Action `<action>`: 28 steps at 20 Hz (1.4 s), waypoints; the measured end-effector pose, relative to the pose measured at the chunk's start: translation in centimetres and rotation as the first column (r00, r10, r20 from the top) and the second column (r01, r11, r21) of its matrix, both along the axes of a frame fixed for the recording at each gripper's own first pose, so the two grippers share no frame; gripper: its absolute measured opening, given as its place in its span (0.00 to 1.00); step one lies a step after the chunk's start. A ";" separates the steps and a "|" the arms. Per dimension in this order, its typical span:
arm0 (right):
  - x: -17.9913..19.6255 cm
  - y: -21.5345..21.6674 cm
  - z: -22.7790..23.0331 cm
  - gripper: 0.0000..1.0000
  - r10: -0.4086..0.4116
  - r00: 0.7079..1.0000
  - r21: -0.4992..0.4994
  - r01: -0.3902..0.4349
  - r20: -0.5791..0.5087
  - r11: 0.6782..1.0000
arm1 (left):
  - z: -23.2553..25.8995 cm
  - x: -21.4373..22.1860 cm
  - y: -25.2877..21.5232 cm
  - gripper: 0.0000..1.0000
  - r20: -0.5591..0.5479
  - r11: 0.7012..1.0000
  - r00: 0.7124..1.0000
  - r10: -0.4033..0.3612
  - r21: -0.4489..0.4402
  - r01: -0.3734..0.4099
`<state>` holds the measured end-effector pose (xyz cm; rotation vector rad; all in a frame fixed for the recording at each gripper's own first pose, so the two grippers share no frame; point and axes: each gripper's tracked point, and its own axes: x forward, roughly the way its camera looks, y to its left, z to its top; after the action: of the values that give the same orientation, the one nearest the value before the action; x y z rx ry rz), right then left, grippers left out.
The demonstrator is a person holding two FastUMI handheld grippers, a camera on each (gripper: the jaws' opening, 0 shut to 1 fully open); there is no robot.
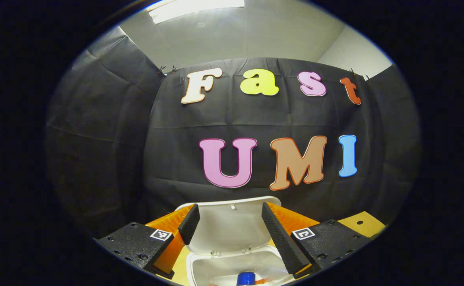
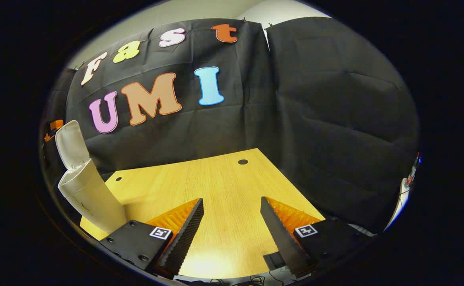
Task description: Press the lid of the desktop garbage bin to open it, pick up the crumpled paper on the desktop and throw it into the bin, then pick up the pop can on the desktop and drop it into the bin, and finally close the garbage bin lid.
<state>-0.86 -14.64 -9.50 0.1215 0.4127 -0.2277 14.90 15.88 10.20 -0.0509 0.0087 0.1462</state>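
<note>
The white desktop bin (image 1: 232,264) stands right below my left gripper (image 1: 228,216), its lid (image 1: 232,226) tipped up and back. Inside the bin lies the pop can (image 1: 247,279), blue end up, with some orange showing beside it. My left gripper is open, its fingers spread over the bin's mouth with nothing between them. In the right gripper view the same bin (image 2: 90,196) stands at the far left with its lid (image 2: 69,145) raised. My right gripper (image 2: 232,208) hovers open above the bare wooden table (image 2: 216,182), away from the bin.
The wooden table (image 1: 365,223) has small round holes (image 2: 242,162) near its back edge. Black cloth walls close in the back and right sides. Cables lie at the table's near edge (image 2: 255,280).
</note>
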 end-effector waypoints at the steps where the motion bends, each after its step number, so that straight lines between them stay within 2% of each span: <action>1: -0.1 -0.1 0.0 0.94 0.000 1.000 -0.002 0.000 0.000 1.000 | 1.3 0.7 0.2 0.94 0.025 1.000 1.000 -0.002 -0.009 0.003; 4: -0.5 -0.2 0.1 0.96 -0.002 1.000 -0.002 0.002 -0.003 1.000 | 3.8 3.5 2.3 0.94 0.058 0.999 0.998 0.030 0.018 -0.031; 6: -0.9 -0.4 0.4 0.94 -0.009 1.000 -0.008 0.009 0.002 1.000 | 3.2 5.3 3.7 0.94 0.017 0.998 0.999 0.047 0.035 -0.047; 9: -1.5 -1.1 0.6 0.96 -0.031 1.000 -0.016 0.031 0.003 0.999 | 1.0 7.7 4.1 0.93 -0.059 0.999 0.998 0.036 0.000 -0.036; 12: -2.0 -1.5 0.7 0.96 -0.051 0.999 -0.009 0.051 0.001 0.999 | -2.4 8.3 4.4 0.94 -0.146 0.998 0.989 0.034 -0.040 -0.040; 14: -2.1 -1.6 0.7 0.96 -0.059 0.998 -0.008 0.059 -0.001 0.998 | -3.6 8.5 4.0 0.94 -0.167 0.996 0.986 0.019 -0.085 -0.034; 15: -2.0 -1.5 0.6 0.96 -0.057 0.998 -0.008 0.057 -0.002 0.998 | -4.4 8.3 4.0 0.94 -0.188 0.994 0.982 0.022 -0.098 -0.042; 16: -1.9 -1.4 0.7 0.96 -0.054 0.999 -0.011 0.054 0.000 0.999 | -4.2 8.1 4.3 0.94 -0.173 0.997 0.984 0.034 -0.063 -0.046; 18: -1.6 -1.0 0.8 0.96 -0.041 0.999 -0.015 0.041 0.002 0.999 | -4.2 7.3 3.8 0.92 -0.172 0.997 0.985 0.018 -0.064 -0.029; 25: -0.4 -0.1 0.8 0.96 0.020 1.000 -0.009 -0.020 0.002 1.000 | -5.2 3.4 1.9 0.99 -0.163 0.997 0.987 -0.016 -0.083 0.002; 28: -0.1 -0.4 1.3 0.96 0.031 0.999 -0.010 -0.031 0.009 0.999 | -6.1 1.2 0.8 0.97 -0.145 0.999 0.989 -0.003 -0.053 -0.005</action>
<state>-0.99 -15.06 -8.21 0.1064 0.4037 -0.1986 16.14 16.64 4.06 -0.0938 0.1577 0.1501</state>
